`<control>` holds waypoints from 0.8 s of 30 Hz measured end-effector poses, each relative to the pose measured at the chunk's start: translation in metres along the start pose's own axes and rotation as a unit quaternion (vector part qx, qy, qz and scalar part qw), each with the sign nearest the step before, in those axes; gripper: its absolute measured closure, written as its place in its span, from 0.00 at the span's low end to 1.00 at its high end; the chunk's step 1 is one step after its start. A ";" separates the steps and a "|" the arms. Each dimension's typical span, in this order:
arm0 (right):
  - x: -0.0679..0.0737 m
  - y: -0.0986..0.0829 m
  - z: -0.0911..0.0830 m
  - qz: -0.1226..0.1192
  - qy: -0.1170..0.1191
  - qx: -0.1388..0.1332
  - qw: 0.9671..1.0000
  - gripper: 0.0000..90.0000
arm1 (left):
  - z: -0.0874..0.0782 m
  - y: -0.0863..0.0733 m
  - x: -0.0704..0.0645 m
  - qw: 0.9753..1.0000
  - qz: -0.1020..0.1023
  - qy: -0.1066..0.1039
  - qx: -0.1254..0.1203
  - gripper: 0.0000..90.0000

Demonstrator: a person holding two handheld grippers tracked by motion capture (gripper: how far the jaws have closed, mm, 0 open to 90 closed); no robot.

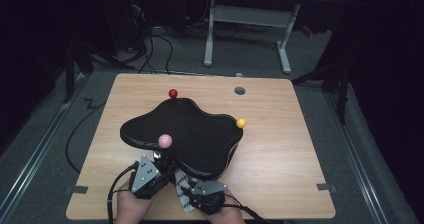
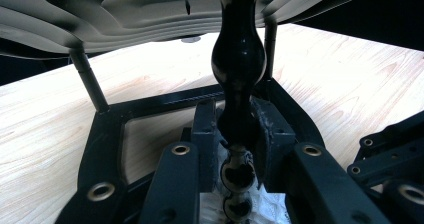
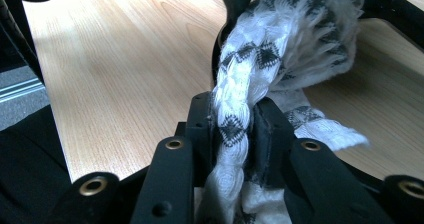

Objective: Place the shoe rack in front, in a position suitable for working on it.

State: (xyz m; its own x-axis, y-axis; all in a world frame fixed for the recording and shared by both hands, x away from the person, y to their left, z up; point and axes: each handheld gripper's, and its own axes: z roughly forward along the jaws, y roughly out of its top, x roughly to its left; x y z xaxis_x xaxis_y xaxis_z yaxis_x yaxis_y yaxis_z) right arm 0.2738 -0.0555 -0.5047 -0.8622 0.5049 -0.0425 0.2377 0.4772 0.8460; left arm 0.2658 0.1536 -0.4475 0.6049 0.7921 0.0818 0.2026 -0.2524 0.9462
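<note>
A dim room with cables on grey carpet and the white legs of another desk lay behind a pale wooden table [image 1: 280,149]. On that table stood a black stand: a wavy, blob-shaped black tray [image 1: 185,131] raised on thin posts above a black base frame [image 2: 107,129].

In the high view, both grippers sat at the near edge of the table, tucked against the near rim of the tray. The left gripper [image 1: 150,176] was clenched on a black turned post [image 2: 239,69], a glossy spindle with a bulge that rose straight ahead of its jaws up to the underside of the tray; the pads pressed it from both sides. The right gripper [image 1: 205,194] lay just beside the left one, to its right, and its jaws gripped a white knitted cloth [image 3: 260,59] with a dark diamond pattern. The cloth ran from between those jaws forward and up, bunched around the same dark post, with one frayed end hanging off to the right. A scrap of the cloth also showed under the left gripper's jaws.

Three balls topped the stand: a pink ball [image 1: 165,140] just ahead of the left gripper, a yellow ball [image 1: 241,123] further ahead and right, and a red ball [image 1: 173,93] at the far rim.
</note>
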 end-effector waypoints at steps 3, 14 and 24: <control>0.001 0.000 0.000 -0.010 -0.006 0.000 1.000 0.80 | 0.000 0.000 0.000 1.000 0.001 0.001 0.000 0.82; -0.008 -0.005 -0.004 -0.017 -0.054 0.014 0.998 0.80 | 0.000 -0.001 0.000 1.000 0.004 0.001 -0.002 0.82; -0.041 -0.019 -0.017 0.022 -0.081 0.019 0.996 0.80 | 0.000 -0.001 0.000 1.000 0.007 0.001 -0.002 0.82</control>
State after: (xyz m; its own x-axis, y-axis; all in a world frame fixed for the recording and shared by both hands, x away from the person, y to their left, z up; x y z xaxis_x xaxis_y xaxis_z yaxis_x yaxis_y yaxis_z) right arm 0.2969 -0.0974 -0.5100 -0.7675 0.6341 -0.0943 0.2927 0.4775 0.8285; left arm 0.2657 0.1537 -0.4483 0.6060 0.7898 0.0947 0.1910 -0.2601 0.9465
